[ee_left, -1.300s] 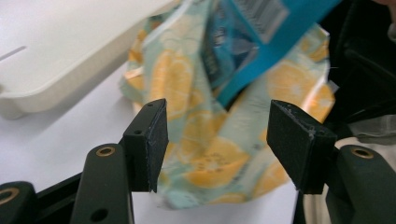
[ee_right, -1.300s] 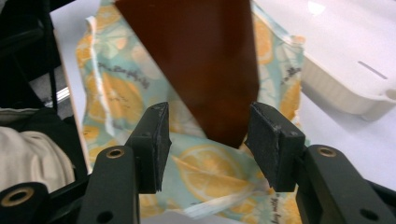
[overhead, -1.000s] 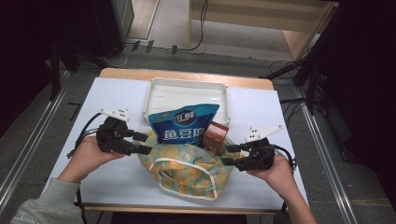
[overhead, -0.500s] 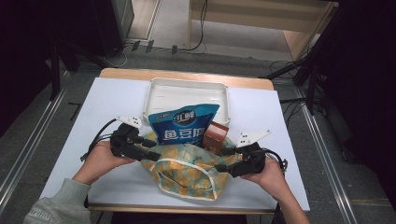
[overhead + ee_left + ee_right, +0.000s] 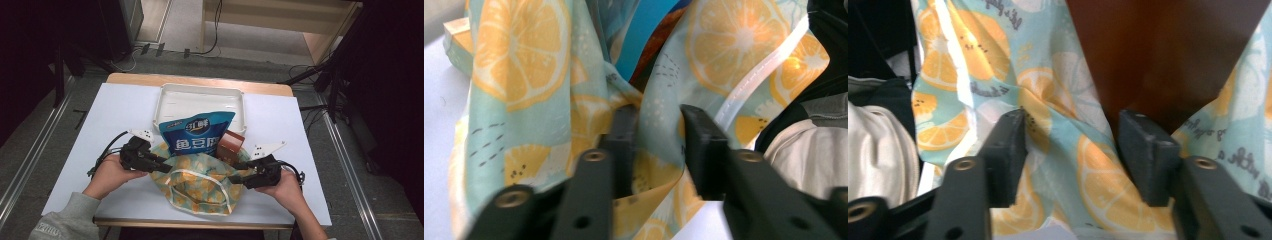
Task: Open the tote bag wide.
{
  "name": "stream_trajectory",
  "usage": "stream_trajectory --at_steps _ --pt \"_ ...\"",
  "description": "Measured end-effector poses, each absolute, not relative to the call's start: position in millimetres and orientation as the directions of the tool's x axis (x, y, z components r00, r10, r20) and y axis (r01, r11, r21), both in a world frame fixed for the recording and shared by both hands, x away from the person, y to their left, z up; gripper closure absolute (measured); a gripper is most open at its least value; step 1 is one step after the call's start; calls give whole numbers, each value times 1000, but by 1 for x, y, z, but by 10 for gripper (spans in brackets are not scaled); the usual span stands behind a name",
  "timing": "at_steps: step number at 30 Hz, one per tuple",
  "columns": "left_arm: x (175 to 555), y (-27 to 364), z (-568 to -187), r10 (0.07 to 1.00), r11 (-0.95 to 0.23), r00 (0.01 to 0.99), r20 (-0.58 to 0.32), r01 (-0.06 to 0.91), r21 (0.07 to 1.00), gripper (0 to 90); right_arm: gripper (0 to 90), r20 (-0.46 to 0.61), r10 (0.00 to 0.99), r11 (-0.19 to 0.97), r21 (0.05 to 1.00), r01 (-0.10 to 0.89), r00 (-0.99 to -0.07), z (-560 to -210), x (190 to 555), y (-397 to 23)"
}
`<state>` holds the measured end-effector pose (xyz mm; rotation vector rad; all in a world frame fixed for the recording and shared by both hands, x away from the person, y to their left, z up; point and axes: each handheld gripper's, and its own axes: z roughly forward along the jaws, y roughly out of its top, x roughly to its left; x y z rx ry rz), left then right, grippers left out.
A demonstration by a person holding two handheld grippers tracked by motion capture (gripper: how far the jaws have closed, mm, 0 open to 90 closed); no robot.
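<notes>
A cloth bag (image 5: 200,185) printed with lemon slices lies at the table's near edge. A blue snack pouch (image 5: 197,137) and a brown box (image 5: 229,145) stand in its mouth. My left gripper (image 5: 162,167) is at the bag's left rim. Its jaws have just been closing, and a fold of the bag (image 5: 524,75) is pinched in the left gripper (image 5: 658,145). My right gripper (image 5: 239,169) is at the bag's right rim. The right gripper (image 5: 1073,150) has just been closing too, but its pads stand apart over the fabric (image 5: 1058,165), below the brown box (image 5: 1158,55).
A white tray (image 5: 200,92) sits behind the bag, at the back of the white tabletop (image 5: 115,115). The pouch leans over the tray's front rim. Cables trail from both grippers. The table's near edge lies just below the bag.
Both hands came inward and down to the bag's two sides. The left jaws narrowed onto a fold of fabric. The right jaws also narrowed, with fabric lying between them.
</notes>
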<state>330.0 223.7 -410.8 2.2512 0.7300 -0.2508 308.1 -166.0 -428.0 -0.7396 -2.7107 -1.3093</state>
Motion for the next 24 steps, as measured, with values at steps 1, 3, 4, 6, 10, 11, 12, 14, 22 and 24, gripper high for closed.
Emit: stream_trajectory --at_steps 1,3,4,6,10,11,12,14,22,24 --pt "330 224 -411 422 -561 817 -393 576 595 763 570 242 395 530 728 435 -886 -428 308 -167" --pt "328 225 -410 411 -565 821 -396 570 596 829 668 251 392 531 723 441 -885 -427 307 -168" --pt "328 226 -409 408 -564 823 -396 568 599 848 715 254 390 531 724 441 -885 -427 307 -169" --pt "326 228 -407 401 -558 824 -402 567 606 870 819 268 379 531 720 446 -885 -426 305 -170" --pt "323 235 -401 381 -542 831 -406 556 630 891 884 276 366 530 723 443 -888 -421 302 -173" --pt "321 236 -400 374 -537 831 -411 555 635 892 888 281 362 527 725 444 -889 -419 301 -174" --pt "319 238 -398 366 -537 837 -406 547 643 892 889 278 359 526 729 439 -891 -418 300 -175" --pt "316 241 -395 348 -535 844 -409 537 652 892 890 274 355 525 733 433 -894 -417 298 -177" --pt "300 242 -398 323 -545 855 -407 519 658 877 888 267 335 520 748 413 -904 -418 287 -182" --pt "299 243 -401 322 -539 849 -419 528 656 879 887 267 332 518 750 411 -905 -420 285 -182"
